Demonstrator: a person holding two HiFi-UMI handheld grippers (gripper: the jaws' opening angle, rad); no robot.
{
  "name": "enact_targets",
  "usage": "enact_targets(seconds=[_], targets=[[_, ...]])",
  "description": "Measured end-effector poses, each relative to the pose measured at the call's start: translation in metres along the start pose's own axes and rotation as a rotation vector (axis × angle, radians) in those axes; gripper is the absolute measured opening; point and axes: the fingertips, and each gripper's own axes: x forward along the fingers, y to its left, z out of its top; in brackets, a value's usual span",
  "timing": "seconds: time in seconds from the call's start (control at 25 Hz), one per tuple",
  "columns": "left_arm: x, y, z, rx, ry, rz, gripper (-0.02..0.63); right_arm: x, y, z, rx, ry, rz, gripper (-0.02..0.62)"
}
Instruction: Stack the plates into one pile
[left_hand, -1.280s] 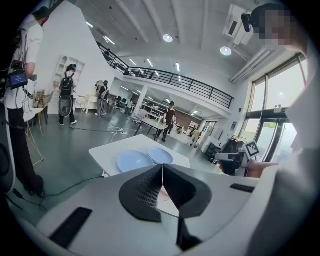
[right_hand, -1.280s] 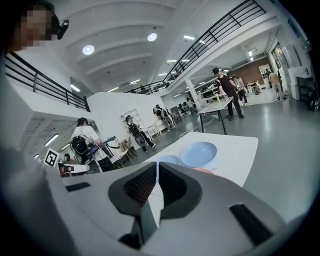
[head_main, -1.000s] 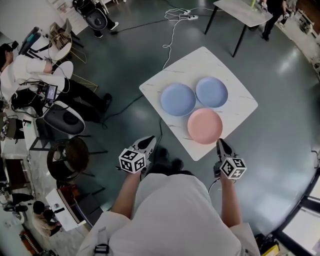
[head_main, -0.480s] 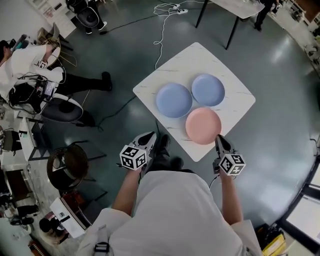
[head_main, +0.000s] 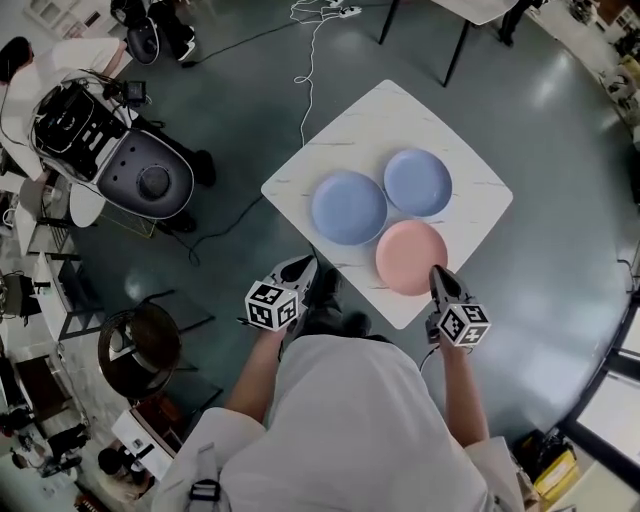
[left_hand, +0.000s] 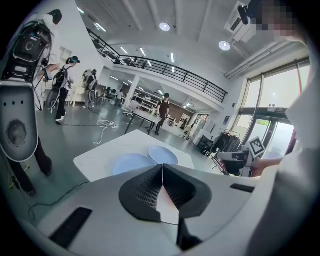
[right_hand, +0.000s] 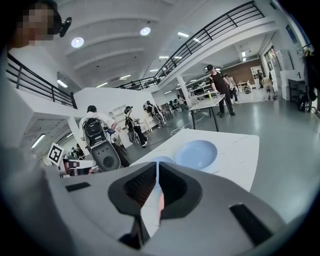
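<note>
Left gripper (head_main: 301, 268) and right gripper (head_main: 439, 273) are both closed tight on nothing, at the near edge of the white marbled square table (head_main: 380, 115). The round pink plate (head_main: 411, 257) lies just ahead of the right gripper. The nearer round pale-blue plate (head_main: 349, 207) lies ahead of the left gripper, with the farther round pale-blue plate (head_main: 418, 182) beside it, all unstacked

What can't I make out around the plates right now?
Pink plate: both gripper views, almost wholly hidden behind each gripper's own body.
Right gripper touching that plate's rim or not: head view, too small to tell.
One blue plate: right gripper view, partly behind the jaws.
</note>
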Motion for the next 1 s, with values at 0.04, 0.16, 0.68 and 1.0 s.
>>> enact_targets(seconds=[0.04,0.16,0.68,1.0], targets=[[0.004,0.004,0.001,-0.002,0.006,-0.005,0.014,0.005,0.002,-0.002,0.003,0.009,0.001,0.031],[0.014,0.016,0.000,0.003,0.030,-0.021,0.015,0.021,0.009,-0.008,0.010,0.036,0.010,0.031],[0.064,0.089,-0.006,0.003,0.143,-0.065,0.015,0.118,0.029,-0.031,-0.033,0.182,0.033,0.032],[0.107,0.124,-0.025,-0.049,0.264,-0.074,0.020,0.159,0.011,-0.063,0.063,0.276,-0.019,0.040]])
